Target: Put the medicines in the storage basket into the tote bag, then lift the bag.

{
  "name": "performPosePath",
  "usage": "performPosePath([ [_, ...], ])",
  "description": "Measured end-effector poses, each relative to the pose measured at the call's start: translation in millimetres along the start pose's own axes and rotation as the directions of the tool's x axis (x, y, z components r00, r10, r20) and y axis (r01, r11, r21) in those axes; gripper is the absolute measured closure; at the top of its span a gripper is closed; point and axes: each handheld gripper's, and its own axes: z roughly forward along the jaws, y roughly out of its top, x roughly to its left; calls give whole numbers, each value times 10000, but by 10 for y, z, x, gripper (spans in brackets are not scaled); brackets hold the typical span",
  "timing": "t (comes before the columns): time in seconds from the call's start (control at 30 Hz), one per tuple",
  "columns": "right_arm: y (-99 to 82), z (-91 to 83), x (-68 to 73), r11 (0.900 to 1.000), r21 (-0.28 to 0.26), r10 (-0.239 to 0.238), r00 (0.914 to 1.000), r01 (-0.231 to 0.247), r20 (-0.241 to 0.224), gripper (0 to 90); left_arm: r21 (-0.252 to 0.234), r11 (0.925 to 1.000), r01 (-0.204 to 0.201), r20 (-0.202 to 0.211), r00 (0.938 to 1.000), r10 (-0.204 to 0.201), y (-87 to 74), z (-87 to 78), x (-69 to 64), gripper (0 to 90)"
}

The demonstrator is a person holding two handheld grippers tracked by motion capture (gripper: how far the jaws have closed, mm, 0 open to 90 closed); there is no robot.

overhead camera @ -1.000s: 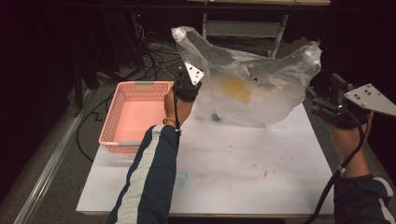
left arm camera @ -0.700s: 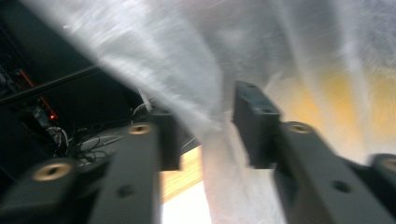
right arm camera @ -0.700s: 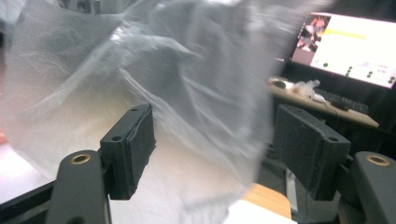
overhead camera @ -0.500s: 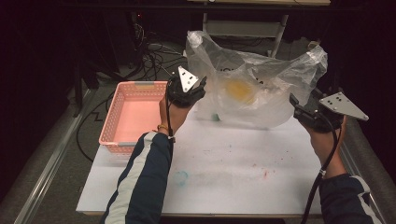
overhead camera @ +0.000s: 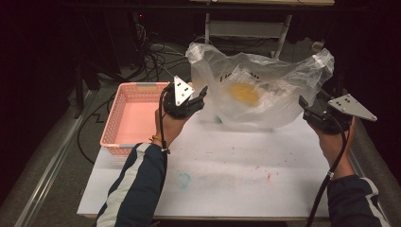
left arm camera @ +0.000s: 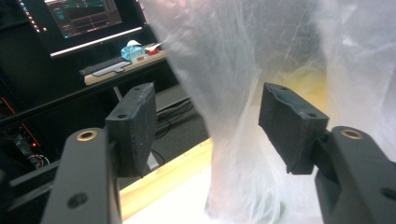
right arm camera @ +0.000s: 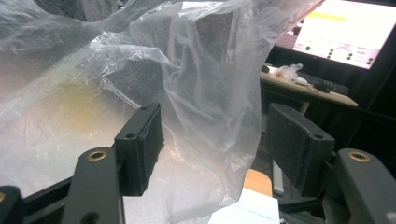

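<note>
Plastic bag [overhead camera: 265, 92] let go on its left, standing on the far middle of the table [overhead camera: 236, 189]

Going left to right, we see the left gripper [overhead camera: 201, 97] has just opened off the bag and sits wide beside it; the right gripper [overhead camera: 305, 106], also wide, has been narrowing around the film without pinching it. Our high view shows the pink basket [overhead camera: 135, 120] on the left; the left gripper view shows film [left arm camera: 233, 93] between untouched pads [left arm camera: 135, 126]
</note>
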Motion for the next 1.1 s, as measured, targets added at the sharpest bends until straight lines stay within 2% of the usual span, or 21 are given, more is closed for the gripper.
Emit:
performPosePath([
  [0.07,-4,0,-3,9999,113,-129,9999,130,-101,372,-100,9999,79,-37,10000,-80,-22,-58,17,346],
  [0.23,-28,7,-17,9995,244,-184,9998,183,29,372,-150,9998,144,-75,9999,-145,-84,-204,50,345],
  [0.37,-38,-3,-14,9994,276,-187,9998,187,-11,363,34,10000,24,229,9997,-25,-142,-318,25,313],
  [0.5,-54,-68,23,9987,368,-337,9987,351,-390,320,144,9995,-267,681,9973,257,-198,-477,-30,244],
  [0.63,-117,-197,71,9973,599,-355,9940,418,-1030,254,478,9955,-813,962,9924,764,-307,-672,-115,202],
  [0.83,-303,-447,190,9944,749,-610,9836,746,-1698,190,1117,9820,-1523,1226,9827,1385,-552,-980,-235,174],
  [0.87,-328,-496,199,9940,759,-652,9829,792,-1720,187,1163,9817,-1505,1281,9825,1354,-601,-1032,-244,174],
  [0.93,-385,-603,197,9952,705,-522,9773,680,-2054,183,1332,9802,-1468,1307,9829,1294,-707,-1126,-255,174],
  [0.97,-414,-657,193,9941,778,-584,9775,755,-2029,176,1412,9793,-1453,1317,9831,1269,-761,-1170,-260,174],
  [1.03,-494,-754,173,9950,755,-468,9742,649,-2208,182,1602,9737,-1617,1359,9807,1405,-858,-1256,-261,173],
  [1.1,-592,-805,170,9913,1012,-590,9711,844,-2314,173,1724,9729,-1541,1396,9815,1307,-946,-1342,-241,152],
])
